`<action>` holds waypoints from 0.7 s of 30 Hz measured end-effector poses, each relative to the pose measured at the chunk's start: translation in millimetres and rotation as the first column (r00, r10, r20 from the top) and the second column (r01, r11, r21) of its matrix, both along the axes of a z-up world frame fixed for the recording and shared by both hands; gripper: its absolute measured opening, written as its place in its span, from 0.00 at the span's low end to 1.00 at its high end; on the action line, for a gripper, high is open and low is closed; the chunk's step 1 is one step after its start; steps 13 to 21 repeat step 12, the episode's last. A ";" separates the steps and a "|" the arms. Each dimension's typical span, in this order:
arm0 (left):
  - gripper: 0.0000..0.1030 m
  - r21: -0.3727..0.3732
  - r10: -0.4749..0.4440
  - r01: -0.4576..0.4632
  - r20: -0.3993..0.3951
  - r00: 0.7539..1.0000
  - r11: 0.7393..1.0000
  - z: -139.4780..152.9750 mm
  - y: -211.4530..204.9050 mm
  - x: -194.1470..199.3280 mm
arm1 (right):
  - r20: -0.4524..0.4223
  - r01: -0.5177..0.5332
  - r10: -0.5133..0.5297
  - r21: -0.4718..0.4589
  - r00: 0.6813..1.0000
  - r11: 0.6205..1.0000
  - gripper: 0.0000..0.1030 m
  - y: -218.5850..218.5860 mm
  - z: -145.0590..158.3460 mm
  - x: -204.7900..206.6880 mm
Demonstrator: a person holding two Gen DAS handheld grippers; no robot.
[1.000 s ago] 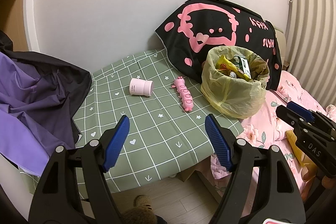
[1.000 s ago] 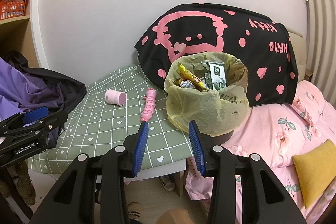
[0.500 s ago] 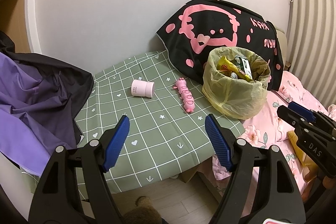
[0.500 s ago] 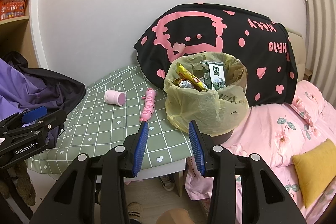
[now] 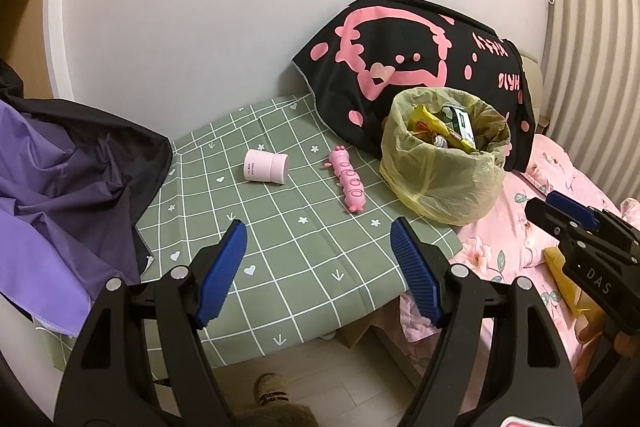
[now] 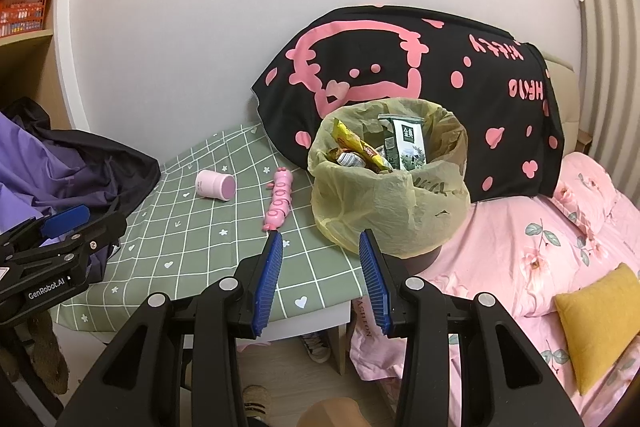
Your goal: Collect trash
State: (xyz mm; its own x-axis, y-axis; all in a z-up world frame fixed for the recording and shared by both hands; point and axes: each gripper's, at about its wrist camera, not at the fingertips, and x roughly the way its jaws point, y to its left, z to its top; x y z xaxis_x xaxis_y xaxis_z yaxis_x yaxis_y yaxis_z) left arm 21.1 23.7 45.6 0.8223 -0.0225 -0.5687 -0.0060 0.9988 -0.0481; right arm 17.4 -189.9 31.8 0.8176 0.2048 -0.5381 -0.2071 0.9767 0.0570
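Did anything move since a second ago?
Only the left gripper drifted a little; nothing was picked up or dropped. The right gripper stayed put, both open and empty. The pink jar, pink toy and trash bag kept their places.

A worktop point(image 5: 304, 267) under a green checked cloth carries a pink jar point(image 5: 266, 166) lying on its side near the middle, a pink toy point(image 5: 350, 183) just right of it, and a lined bin point(image 5: 440, 179) of wrappers at the right edge. A purple jacket point(image 5: 60, 195) drapes the left edge.
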 end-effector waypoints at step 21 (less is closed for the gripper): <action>0.68 -0.030 0.010 -0.012 -0.046 0.999 0.999 -8.3 1.4 5.0 | -0.002 0.008 -0.008 0.002 1.000 1.000 0.37 -1.6 -0.7 2.8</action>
